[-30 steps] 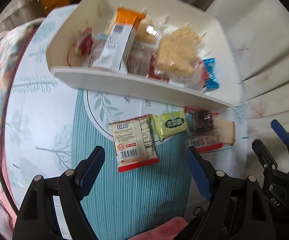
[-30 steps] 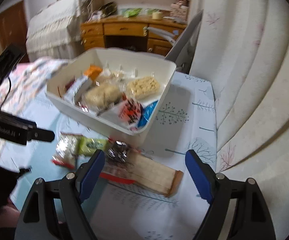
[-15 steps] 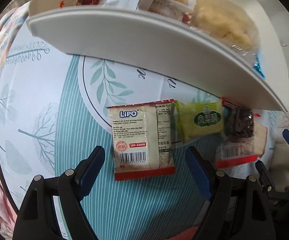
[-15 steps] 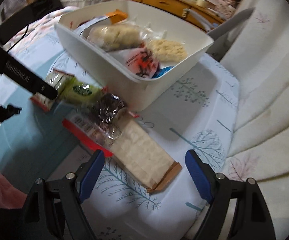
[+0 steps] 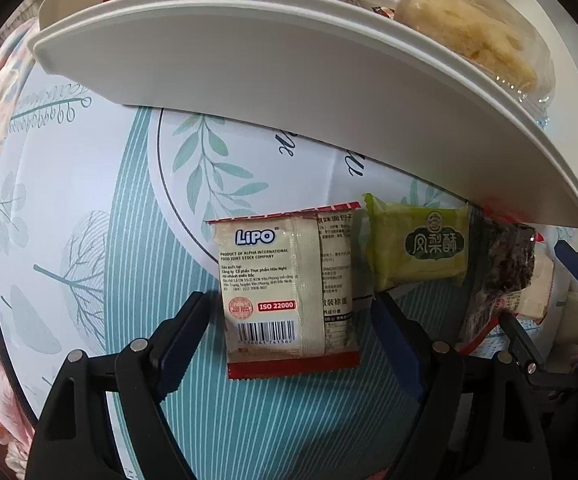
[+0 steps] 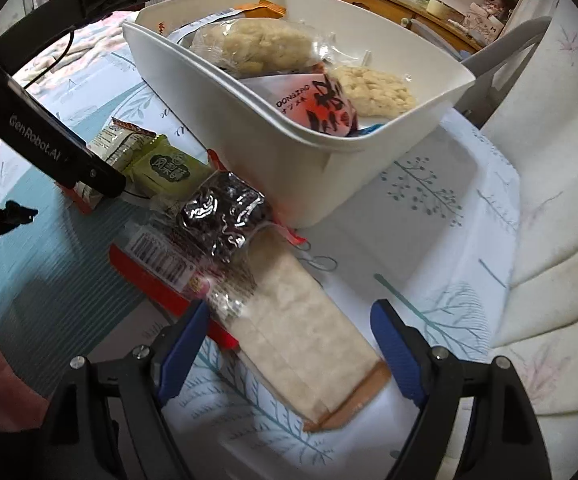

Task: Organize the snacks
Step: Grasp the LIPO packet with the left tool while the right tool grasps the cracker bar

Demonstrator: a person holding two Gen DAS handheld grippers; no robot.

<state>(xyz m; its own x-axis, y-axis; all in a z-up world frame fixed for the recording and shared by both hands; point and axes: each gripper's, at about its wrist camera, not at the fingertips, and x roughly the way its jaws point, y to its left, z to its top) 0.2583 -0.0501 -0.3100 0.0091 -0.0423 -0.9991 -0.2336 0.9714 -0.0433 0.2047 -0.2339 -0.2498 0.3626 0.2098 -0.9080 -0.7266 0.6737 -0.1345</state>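
Both jaws spread, empty: Lipo pack (image 5: 289, 300) light, crinkly, slippery, pinch its sides; cracker sleeve (image 6: 301, 340) probably brittle, grip mid-length.

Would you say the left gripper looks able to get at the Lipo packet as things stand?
Probably yes. The left gripper points down with its jaws open on either side of the Lipo packet, which lies flat on the tablecloth. The green packet sits close beside it, yet outside the jaws.
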